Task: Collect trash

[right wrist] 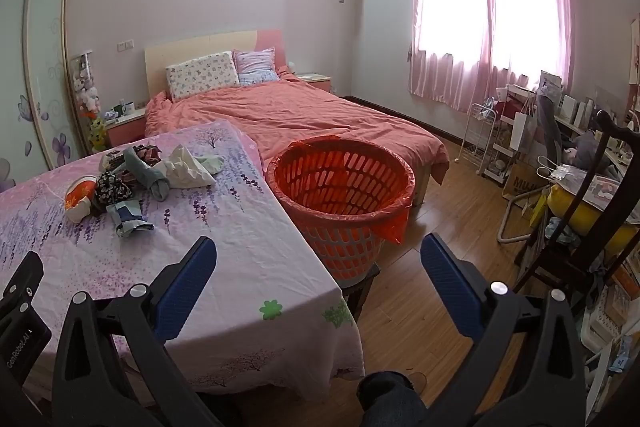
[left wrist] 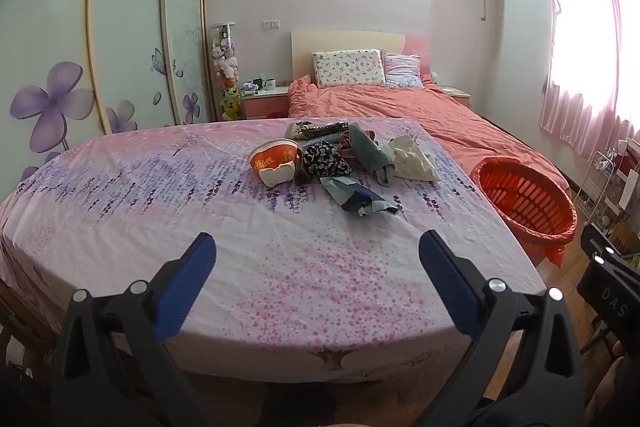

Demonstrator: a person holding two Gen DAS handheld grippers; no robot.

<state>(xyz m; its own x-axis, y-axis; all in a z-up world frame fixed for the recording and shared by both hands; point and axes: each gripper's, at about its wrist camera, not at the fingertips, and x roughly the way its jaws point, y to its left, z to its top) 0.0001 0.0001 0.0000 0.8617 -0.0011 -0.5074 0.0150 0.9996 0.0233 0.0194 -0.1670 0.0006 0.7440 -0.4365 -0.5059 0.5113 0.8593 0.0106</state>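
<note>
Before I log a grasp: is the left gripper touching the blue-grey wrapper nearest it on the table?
Apart. In the left wrist view the left gripper is open, and bare tablecloth separates its fingertips from the blue-grey wrapper.

My left gripper [left wrist: 316,283] hangs wide open over the floral tablecloth [left wrist: 280,267], trash pile [left wrist: 344,163] beyond, near the orange basket [left wrist: 528,203].

Floral-clothed table [left wrist: 160,211] bears a trash pile [left wrist: 340,159]; far right.
</note>
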